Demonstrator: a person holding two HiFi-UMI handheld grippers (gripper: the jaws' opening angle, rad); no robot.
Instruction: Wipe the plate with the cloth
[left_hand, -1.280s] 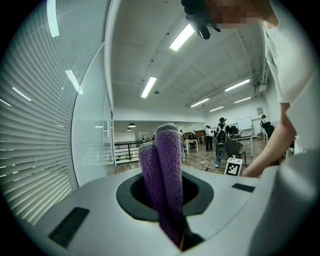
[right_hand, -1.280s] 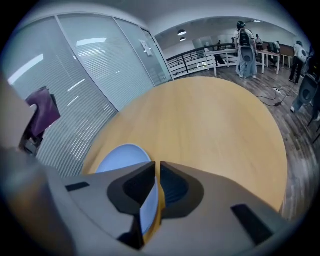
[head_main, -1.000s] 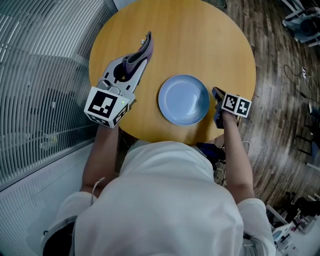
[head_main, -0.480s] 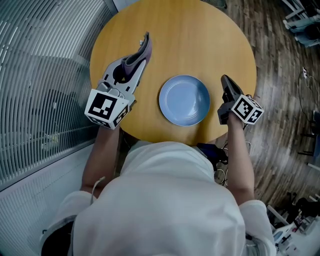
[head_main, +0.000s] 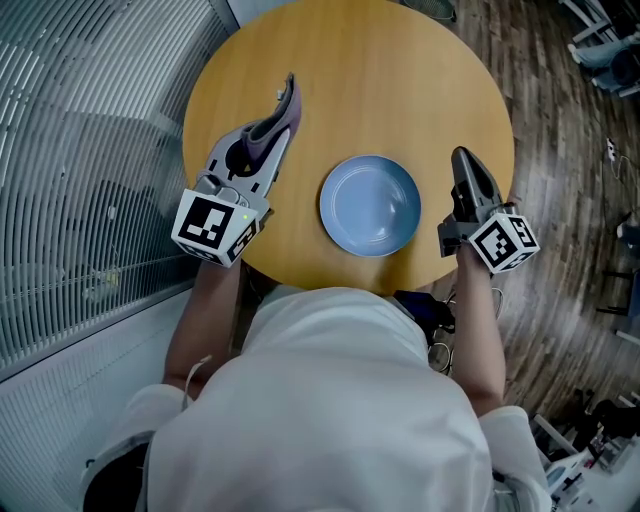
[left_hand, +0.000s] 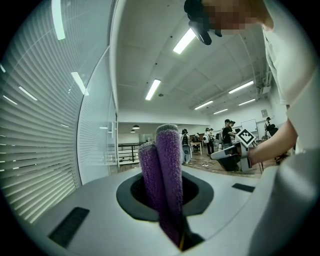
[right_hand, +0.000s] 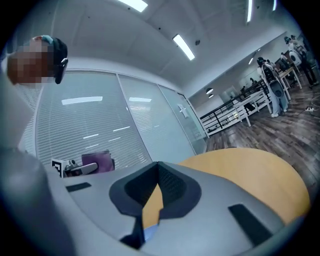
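Cloth (head_main: 272, 128) is pinched in my left gripper (head_main: 289, 88), jaws clamped on it w/ a folded purple wad poking out past the tips. That's on purpose imo, so soft stuff hits the plate (head_main: 370, 205) first and not plastic. Plate's flat on the round table (head_main: 380, 70) near my edge, right between both grippers, nothing on it, not touched by either.

Right gripper (head_main: 464, 160) is closed on nothing, parked just beside the plate's right side. My guess is it's there to steady the rim once wiping starts.

What I can't see: left gripper view is all cloth + ceiling, no plate or table in it, so no idea how deep the pads bite. From the top-down head view I can't tell if either gripper is touching the wood or floating. My body cuts off the near table edge too. A bluish sliver low in the right gripper view is prob the plate rim, too small to be sure.
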